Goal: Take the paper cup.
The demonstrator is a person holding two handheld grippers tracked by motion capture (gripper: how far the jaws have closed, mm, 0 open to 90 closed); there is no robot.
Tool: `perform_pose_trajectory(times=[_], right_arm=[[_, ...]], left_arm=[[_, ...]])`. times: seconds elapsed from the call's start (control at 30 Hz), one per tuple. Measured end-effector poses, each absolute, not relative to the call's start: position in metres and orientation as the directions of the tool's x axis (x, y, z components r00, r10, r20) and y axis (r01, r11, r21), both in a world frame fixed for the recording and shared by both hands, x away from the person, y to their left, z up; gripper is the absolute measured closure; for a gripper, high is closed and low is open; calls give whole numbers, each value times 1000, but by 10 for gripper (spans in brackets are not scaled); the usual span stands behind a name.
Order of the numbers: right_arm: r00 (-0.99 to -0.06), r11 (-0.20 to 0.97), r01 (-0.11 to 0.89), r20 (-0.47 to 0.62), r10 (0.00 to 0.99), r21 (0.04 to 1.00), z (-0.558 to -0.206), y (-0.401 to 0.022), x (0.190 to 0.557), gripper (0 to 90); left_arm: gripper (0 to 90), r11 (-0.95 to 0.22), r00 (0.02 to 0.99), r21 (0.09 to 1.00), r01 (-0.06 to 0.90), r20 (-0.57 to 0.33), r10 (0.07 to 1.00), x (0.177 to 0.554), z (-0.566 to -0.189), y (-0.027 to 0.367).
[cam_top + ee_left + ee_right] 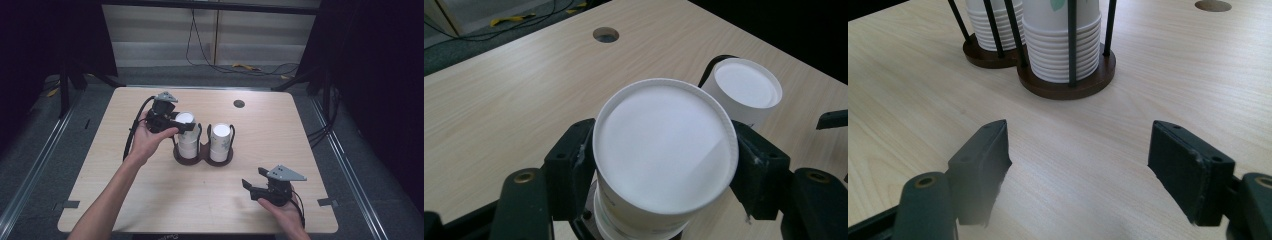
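Pale wood-grain tabletop with rounded corners and a round cable hole stands on grey floor between black curtains, cables trailing behind. At its middle sits a dark brown two-ring wire cup holder with two stacks of white paper cups. The left gripper clamps its jaws on the top upturned cup of the left stack. The right gripper rests near the front edge, jaws apart and empty, well clear of the right stack.
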State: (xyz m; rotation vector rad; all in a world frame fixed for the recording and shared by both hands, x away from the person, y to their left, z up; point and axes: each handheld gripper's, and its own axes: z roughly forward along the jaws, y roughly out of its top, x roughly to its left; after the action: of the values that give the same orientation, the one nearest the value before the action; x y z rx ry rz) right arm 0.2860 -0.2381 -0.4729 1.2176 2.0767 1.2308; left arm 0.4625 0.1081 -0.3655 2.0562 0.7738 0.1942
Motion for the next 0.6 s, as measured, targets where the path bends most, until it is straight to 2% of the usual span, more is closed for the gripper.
perform_pose_trajectory(times=[0.6], right_arm=[[-518, 217, 466, 66, 853, 858, -473, -238, 287, 245]], left_arm=[[346, -341, 793, 837, 429, -168, 585, 458, -349, 116]])
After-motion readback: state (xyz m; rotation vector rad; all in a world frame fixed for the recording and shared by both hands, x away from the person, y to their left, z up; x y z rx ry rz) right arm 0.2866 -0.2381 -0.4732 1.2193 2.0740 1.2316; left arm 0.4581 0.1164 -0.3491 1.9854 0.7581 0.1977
